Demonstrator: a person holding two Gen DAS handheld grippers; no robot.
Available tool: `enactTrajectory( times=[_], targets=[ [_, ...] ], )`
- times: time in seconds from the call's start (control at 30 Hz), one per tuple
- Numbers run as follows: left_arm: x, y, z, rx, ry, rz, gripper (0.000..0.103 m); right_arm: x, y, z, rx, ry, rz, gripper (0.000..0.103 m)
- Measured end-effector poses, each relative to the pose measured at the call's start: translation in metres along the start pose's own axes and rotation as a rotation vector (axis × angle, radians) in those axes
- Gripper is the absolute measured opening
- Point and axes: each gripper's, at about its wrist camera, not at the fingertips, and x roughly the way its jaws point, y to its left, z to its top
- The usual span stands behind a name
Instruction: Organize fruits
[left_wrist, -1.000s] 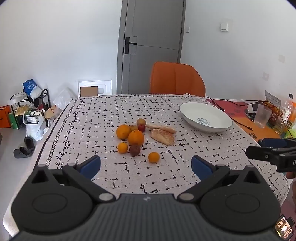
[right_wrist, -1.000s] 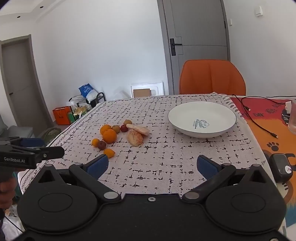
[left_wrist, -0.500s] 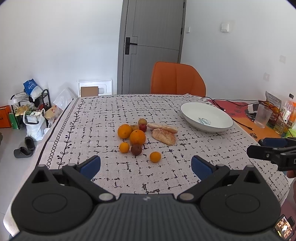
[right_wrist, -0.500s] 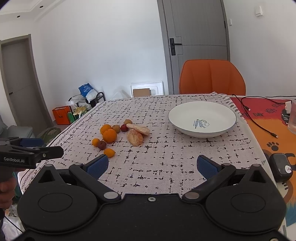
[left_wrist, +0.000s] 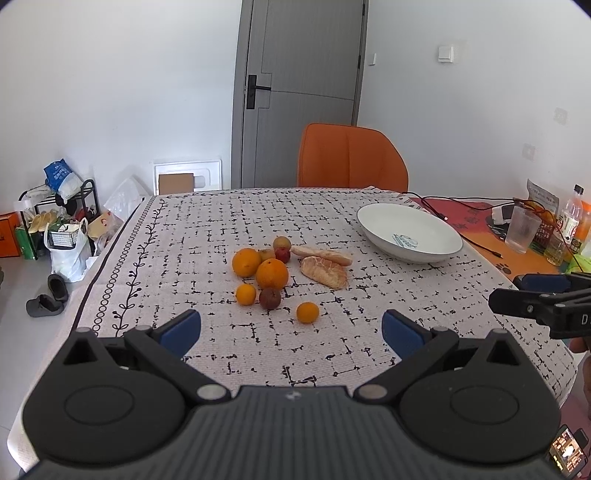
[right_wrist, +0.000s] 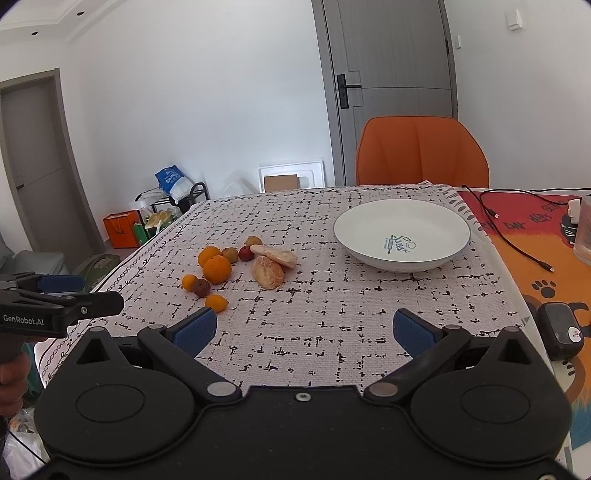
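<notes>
A cluster of fruit lies mid-table: two large oranges (left_wrist: 272, 273) (right_wrist: 217, 269), small mandarins (left_wrist: 307, 312) (right_wrist: 216, 303), a dark plum (left_wrist: 270, 298) (right_wrist: 201, 287), a red fruit (left_wrist: 282, 254) and two bread rolls (left_wrist: 324, 272) (right_wrist: 268, 272). An empty white plate (left_wrist: 409, 233) (right_wrist: 402, 234) stands to the right of them. My left gripper (left_wrist: 291, 331) is open and empty, short of the fruit. My right gripper (right_wrist: 302, 329) is open and empty above the near table. Each gripper shows at the edge of the other's view.
The table has a patterned cloth (left_wrist: 207, 229). An orange chair (left_wrist: 351, 157) stands at the far side. Cables, a glass (left_wrist: 521, 232) and bottles sit on the orange mat at right. A black device (right_wrist: 559, 334) lies near the right edge. Bags and shoes crowd the floor at left.
The left gripper has drifted slightly; the fruit sits a little further right in its view. The right gripper has barely moved. Both stay open.
</notes>
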Motion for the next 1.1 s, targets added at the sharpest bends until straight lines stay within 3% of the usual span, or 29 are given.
enactTrajectory(
  times=[1.1],
  targets=[
    [0.0018,0.0071,-0.0002,0.003,0.003,0.009,0.103,0.0033,-0.0005,-0.0017,-0.011,0.005,0.001,0.103]
  ],
)
